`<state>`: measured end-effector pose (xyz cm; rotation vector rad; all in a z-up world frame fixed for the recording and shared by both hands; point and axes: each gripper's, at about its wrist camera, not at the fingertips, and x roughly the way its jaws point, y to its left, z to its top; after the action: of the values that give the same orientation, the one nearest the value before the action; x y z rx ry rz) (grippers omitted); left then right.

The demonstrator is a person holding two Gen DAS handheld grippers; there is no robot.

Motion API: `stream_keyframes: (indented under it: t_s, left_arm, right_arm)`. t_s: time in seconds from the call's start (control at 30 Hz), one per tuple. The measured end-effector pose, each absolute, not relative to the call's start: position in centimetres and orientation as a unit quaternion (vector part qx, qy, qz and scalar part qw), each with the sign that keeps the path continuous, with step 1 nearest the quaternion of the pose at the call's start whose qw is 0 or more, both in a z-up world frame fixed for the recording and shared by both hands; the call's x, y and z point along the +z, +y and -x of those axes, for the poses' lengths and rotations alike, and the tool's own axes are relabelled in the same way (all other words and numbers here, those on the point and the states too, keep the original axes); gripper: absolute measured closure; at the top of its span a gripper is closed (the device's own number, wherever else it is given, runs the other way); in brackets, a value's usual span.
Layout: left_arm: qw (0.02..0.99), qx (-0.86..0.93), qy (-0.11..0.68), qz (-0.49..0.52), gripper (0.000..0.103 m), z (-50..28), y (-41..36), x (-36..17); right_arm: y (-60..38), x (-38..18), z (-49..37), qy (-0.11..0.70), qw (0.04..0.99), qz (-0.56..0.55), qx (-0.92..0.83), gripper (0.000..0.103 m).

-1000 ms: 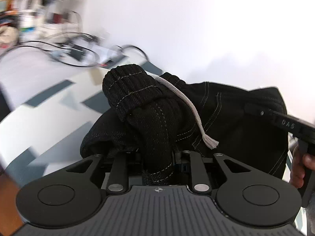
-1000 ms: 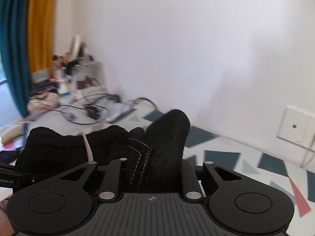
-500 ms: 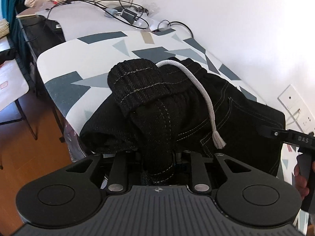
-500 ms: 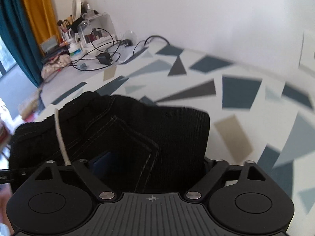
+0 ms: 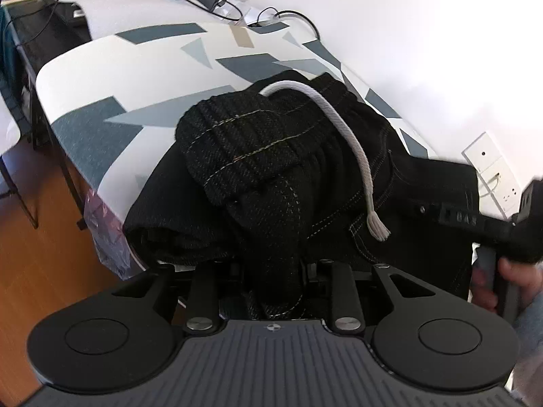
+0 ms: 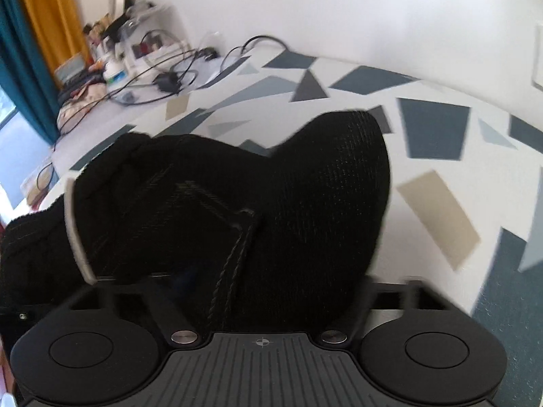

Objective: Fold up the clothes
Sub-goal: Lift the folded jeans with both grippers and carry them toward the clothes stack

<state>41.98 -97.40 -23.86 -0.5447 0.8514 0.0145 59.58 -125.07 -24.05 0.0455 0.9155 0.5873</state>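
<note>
L gripper (image 5: 273,271) is clamped on a bunched fold of the black denim garment (image 5: 258,156), which rises straight ahead of it and spreads over the patterned board (image 5: 112,78). White drawstring (image 5: 353,149) drapes over the bundle, just ahead-right of the L jaws. R gripper (image 6: 271,291): jaws have just been closing w/ the same cloth between them; fingers hidden under fabric, so can't tell if they pinch it. R gripper's handle and a hand (image 5: 509,271) sit off to the L gripper's right.

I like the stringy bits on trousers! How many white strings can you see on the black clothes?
1. One white drawstring runs from the bunched waistband down across the black garment; it also shows at the left in the right wrist view. A second end may be hidden in the folds.
</note>
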Motion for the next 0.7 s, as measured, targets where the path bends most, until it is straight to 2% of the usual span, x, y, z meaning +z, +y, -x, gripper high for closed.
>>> stream_keyframes:
  t_s: [0.1,0.4,0.7]
  left_arm:
    - [0.878,0.011,0.405,0.256,0.079,-42.3,-97.5,-23.6]
    - [0.915,0.044,0.306,0.258,0.080,-40.5,-98.4,-18.3]
    - [0.936,0.106,0.214,0.257,0.080,-34.9,-97.4,-11.7]
  right_arm:
    - [-123.2,-22.6,-58.7,0.420,0.864,0.014,0.276,0.077]
    - [-121.7,-14.2,-53.8,0.251,0.910,0.048,0.328,0.082]
    - [-120.8,-6.7,-51.6,0.174,0.894,0.055,0.408,0.082]
